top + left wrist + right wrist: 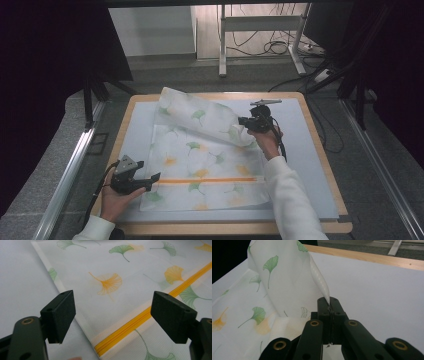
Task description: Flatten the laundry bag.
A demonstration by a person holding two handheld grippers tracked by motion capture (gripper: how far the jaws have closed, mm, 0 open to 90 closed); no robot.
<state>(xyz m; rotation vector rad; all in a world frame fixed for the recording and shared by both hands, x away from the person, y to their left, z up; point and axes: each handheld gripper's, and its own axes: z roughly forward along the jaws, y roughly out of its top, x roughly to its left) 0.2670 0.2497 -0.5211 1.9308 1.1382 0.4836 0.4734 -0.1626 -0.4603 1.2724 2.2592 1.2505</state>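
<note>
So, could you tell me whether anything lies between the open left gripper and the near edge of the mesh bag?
Nothing visible does. The left gripper is open just over the mesh bag beside its orange zipper, with only the grey mat around.

Wood-edged table, top covered by pale grey mat. White mesh laundry bag with ginkgo-leaf print and orange zipper lies flat on mat, far right corner lifted off it.
</note>
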